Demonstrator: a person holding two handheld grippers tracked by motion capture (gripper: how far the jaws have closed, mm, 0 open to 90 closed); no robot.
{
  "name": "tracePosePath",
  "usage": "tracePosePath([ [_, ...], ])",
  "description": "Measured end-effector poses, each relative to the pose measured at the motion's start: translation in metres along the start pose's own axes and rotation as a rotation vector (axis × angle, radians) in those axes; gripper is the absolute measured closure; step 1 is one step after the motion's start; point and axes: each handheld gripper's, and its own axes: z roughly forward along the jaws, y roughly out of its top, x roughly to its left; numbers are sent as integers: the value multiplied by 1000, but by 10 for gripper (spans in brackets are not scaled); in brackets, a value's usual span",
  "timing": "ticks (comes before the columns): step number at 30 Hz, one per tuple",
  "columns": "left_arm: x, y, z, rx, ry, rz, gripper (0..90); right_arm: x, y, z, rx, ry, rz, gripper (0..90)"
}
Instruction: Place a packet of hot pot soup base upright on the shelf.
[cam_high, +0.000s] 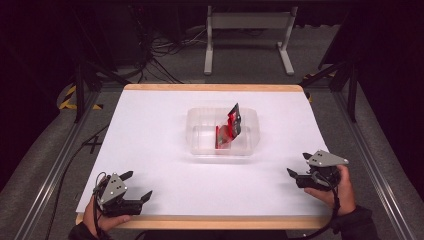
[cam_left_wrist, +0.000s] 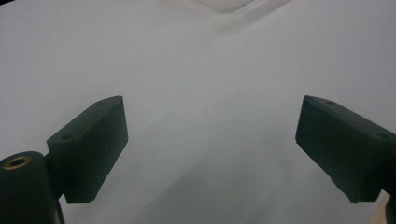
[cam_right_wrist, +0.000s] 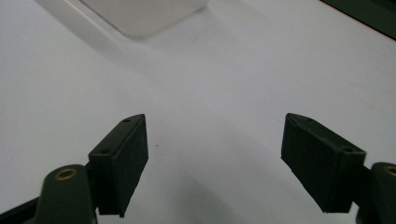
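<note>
**Both grippers parked, packet sits in the tub**

Down at the near left corner, the left gripper rests on the white worktop, fingers spread and empty. Centre stage, a clear plastic container holds a red-and-black packet, propped upright. Over at the right edge, the right gripper, fingers spread too, gripping nothing.

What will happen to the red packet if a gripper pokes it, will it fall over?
Probably yes. The red packet stands tilted on edge inside the clear tub, so a nudge would likely tip it flat. It looks thin and crinkly, so it is probably light and floppy, and its shiny skin may slip between jaws.
</note>
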Motion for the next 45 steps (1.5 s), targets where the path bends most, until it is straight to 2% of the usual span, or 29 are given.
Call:
tracePosePath([
  [7, 1, 0, -1, -5, 1, 0, 99, -2, -13, -3, -5, -18, -3, 210],
  [14, 1, 0, -1, -11, -1, -2, 99, -2, -26, -11, -59, -13, 24, 203],
  [21, 2, 0, -3, -23, -3, -3, 98, -4, -40, -18, -97, -20, 86, 198],
  [30, 3, 0, -4, -37, -11, -7, 98, -11, -55, -27, -156, -38, 190, 198],
  [37, 4, 0, -4, -38, -12, -7, 98, -11, -56, -29, -168, -62, 188, 197],
  [45, 4, 0, -4, -40, -14, -10, 98, -9, -55, -28, -155, -77, 176, 197],
])
